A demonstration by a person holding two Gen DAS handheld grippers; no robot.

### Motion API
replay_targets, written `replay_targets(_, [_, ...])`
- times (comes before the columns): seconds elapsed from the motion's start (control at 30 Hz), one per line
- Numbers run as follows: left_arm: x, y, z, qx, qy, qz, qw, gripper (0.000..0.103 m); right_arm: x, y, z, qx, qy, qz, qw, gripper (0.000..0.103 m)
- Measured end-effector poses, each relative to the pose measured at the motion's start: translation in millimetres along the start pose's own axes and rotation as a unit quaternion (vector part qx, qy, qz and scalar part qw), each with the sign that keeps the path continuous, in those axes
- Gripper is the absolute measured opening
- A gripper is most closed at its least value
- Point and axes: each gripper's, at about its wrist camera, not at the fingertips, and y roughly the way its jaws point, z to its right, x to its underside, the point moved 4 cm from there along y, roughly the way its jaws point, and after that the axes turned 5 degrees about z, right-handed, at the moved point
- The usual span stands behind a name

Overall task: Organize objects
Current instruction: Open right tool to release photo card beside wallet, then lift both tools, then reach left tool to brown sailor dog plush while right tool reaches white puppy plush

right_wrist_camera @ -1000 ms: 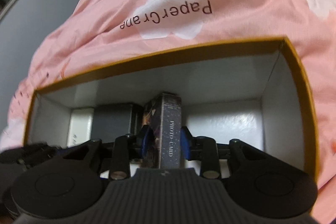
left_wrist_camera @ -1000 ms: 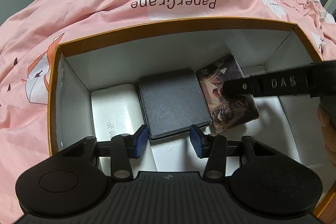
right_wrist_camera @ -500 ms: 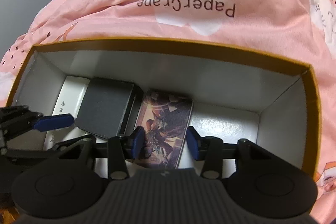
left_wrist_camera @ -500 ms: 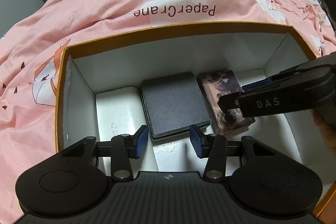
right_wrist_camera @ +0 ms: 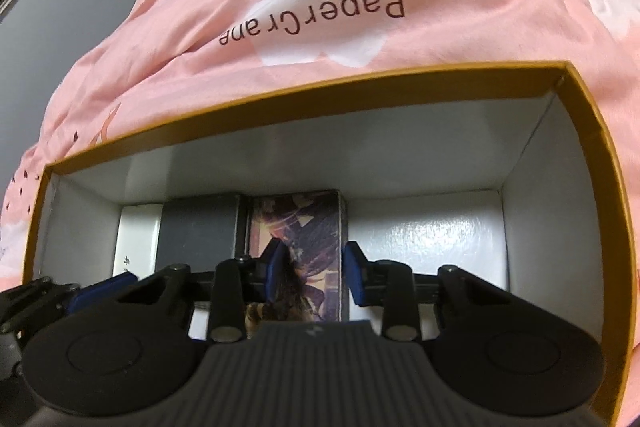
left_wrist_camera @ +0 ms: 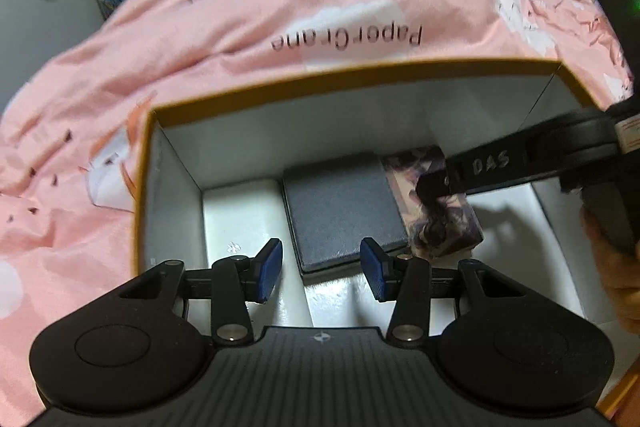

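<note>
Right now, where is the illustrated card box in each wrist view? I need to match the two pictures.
Left wrist: illustrated card box lies right of centre, beside the black box, under the right gripper's arm.
Right wrist: illustrated card box sits at centre, between the open pads.
Shared landmark: the orange-rimmed box.

open cardboard box (left_wrist_camera: 352, 77): 1 | inside: white box (left_wrist_camera: 236, 219) 1; black box (left_wrist_camera: 340, 211) 1; illustrated card box (right_wrist_camera: 298, 227) 1

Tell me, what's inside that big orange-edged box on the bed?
Inside the box lie three flat items side by side: a white box, a dark grey case and an illustrated card pack. Whatever lies beneath them is hidden.
</note>
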Motion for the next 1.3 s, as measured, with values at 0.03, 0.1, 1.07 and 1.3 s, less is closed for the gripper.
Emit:
replay_targets(0.03, [-0.3, -6.5, 0.8, 0.003, -0.003, 0.01, 0.9999, 0.053, 1.1, -3.3, -0.8, 0.0, -0.002, 0.002, 1.0, 0.035])
replay_targets(0.1, [-0.6, -18.7, 2.9, 0.01, -0.012, 0.029, 0.9994, 0.053, 3.1, -12.4, -3.3, -0.002, -0.009, 0.011, 1.0, 0.036])
replay_targets(1.07, [137.1, -149.8, 56.8, 0.136, 0.027, 0.06, 0.9885, 0.053, 218.6, -216.2, -5.6, -0.01, -0.152, 0.137, 0.979, 0.054])
replay_targets(1.3, [168.8, -151.0, 57.0, 0.14, 0.007, 0.011, 0.99, 0.053, 259.6, -211.6, -8.0, -0.024, -0.141, 0.083, 0.986, 0.047])
